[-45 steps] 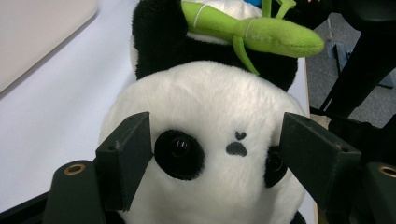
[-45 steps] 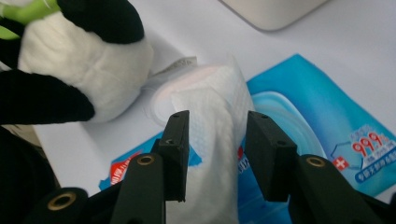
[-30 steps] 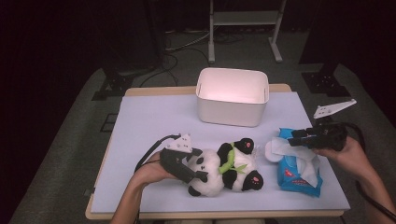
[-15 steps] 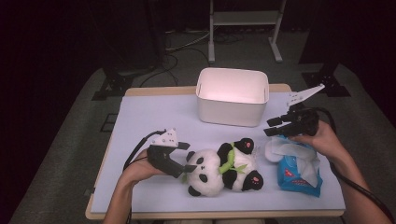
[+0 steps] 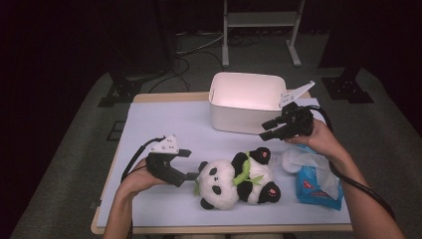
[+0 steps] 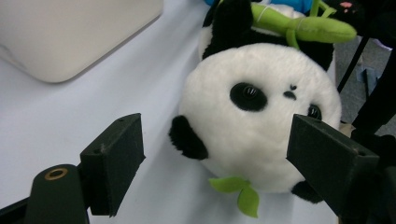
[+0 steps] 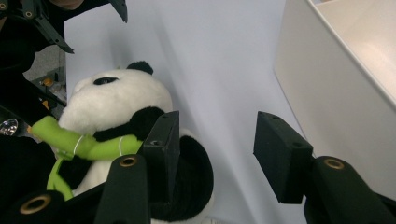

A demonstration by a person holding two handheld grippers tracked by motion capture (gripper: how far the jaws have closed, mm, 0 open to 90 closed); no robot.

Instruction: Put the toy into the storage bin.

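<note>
1. Two grippers, both with jaws apart and nothing between the pads. Left gripper (image 5: pixel 185 163): jaws have just been opening and stand wide in its own view, straddling the air just short of the panda (image 6: pixel 261 116) head. Right gripper (image 5: pixel 271 128): jaws have also just been opening and stand half spread, hanging above the panda's feet end, beside the bin (image 5: pixel 246 102) wall.
2. Panda lies on its back directly ahead of the left jaws, head toward them, body running away to the right gripper. Pads not touching the plush as far as I can tell.
3. Handling, my read: light, soft, squashy. It will compress under the pads, so close well past first contact. Fuzzy pile gives good friction, so slip is unlikely. Not fragile.
4. Where to grab: across the head from the left looks too wide for that span, so the narrower neck or torso is safer. The green bamboo (image 7: pixel 79 142) across the chest is thin and floppy, a poor hold.
5. Wipes pack (image 5: pixel 318 181) sits just beyond the feet, under the right forearm, soft and crinkly.
6. Surface: smooth pale mat (image 5: pixel 164 119) over a wooden table (image 5: pixel 149 97), flat, low grip.
7. Room: dark, grey carpet, stand legs and cables behind the table.
</note>
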